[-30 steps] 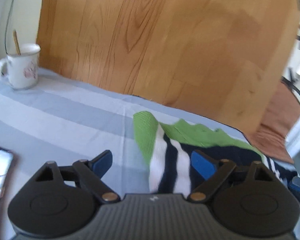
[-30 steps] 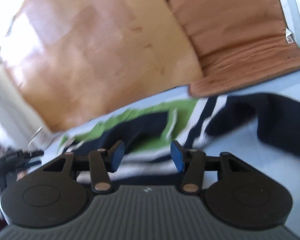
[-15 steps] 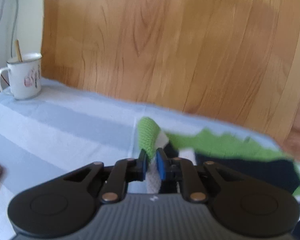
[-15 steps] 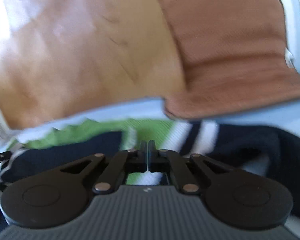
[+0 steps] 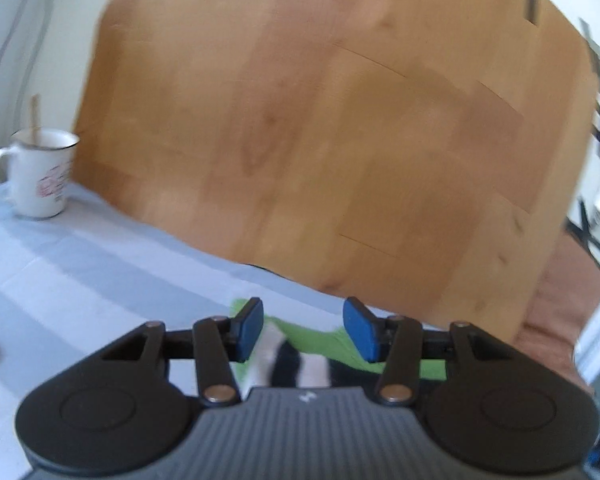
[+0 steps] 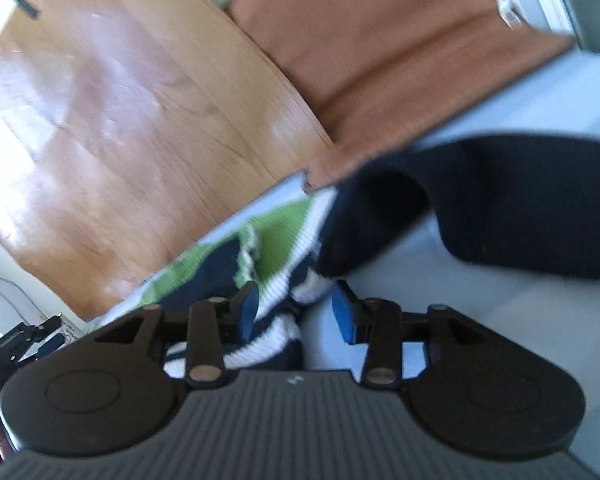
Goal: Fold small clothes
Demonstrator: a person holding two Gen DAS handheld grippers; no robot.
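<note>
Both grippers' jaws have just reopened, releasing the striped sweater (image 6: 284, 240)

Striped tablecloth (image 5: 80, 264) — sweater (image 6: 284, 240), mug (image 5: 40, 176)

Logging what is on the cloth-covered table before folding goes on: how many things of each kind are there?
Striped knit garment: 1
Dark navy garment: 1
White mug with a stick in it: 1
Total: 3
</note>
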